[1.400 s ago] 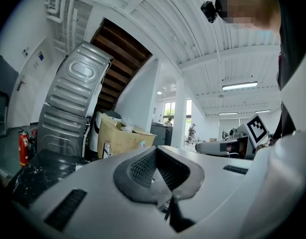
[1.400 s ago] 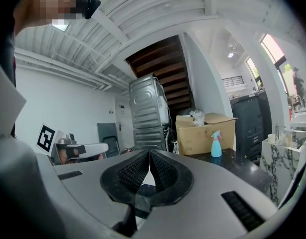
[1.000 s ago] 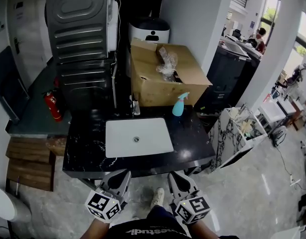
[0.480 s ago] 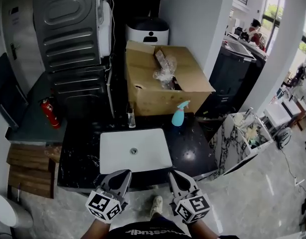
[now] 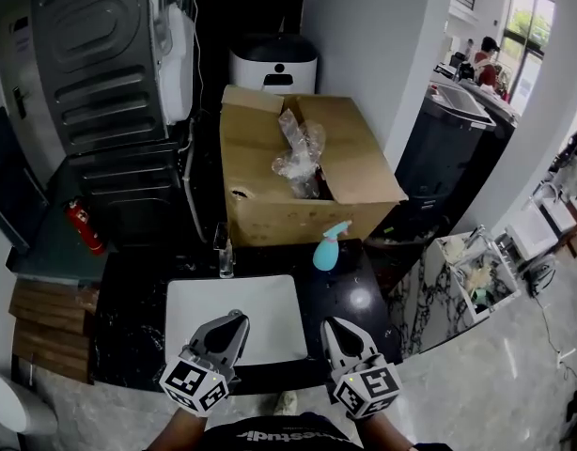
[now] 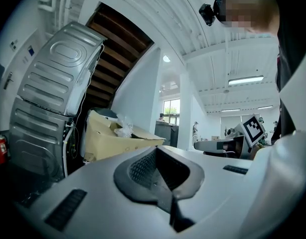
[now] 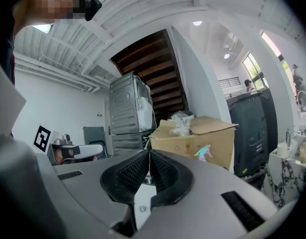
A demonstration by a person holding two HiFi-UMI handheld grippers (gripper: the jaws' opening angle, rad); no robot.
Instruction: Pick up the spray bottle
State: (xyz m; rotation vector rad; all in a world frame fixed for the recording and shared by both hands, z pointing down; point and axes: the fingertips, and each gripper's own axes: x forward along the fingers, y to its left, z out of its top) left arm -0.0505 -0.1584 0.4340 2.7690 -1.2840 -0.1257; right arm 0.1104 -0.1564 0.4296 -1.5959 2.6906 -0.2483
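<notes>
The teal spray bottle [image 5: 328, 248] stands upright at the back right of the black counter [image 5: 350, 299], right in front of a cardboard box [image 5: 298, 181]. In the right gripper view the spray bottle [image 7: 204, 152] shows as a small teal shape against the box. My left gripper [image 5: 238, 319] is over the front of the white sink [image 5: 234, 313], jaws shut and empty. My right gripper [image 5: 332, 325] hovers at the counter's front edge, shut and empty, well short of the bottle. Both point level toward the box.
A small faucet [image 5: 224, 252] stands behind the sink. A tilted grey washing machine [image 5: 101, 64] and a red fire extinguisher [image 5: 85, 226] are at the left. A white appliance [image 5: 274, 64] sits behind the box. A marble stand [image 5: 462, 285] is to the right.
Both grippers have moved forward together, from in front of the counter to over its front edge. The counter, box and bottle now appear closer. The jaws stayed shut.
</notes>
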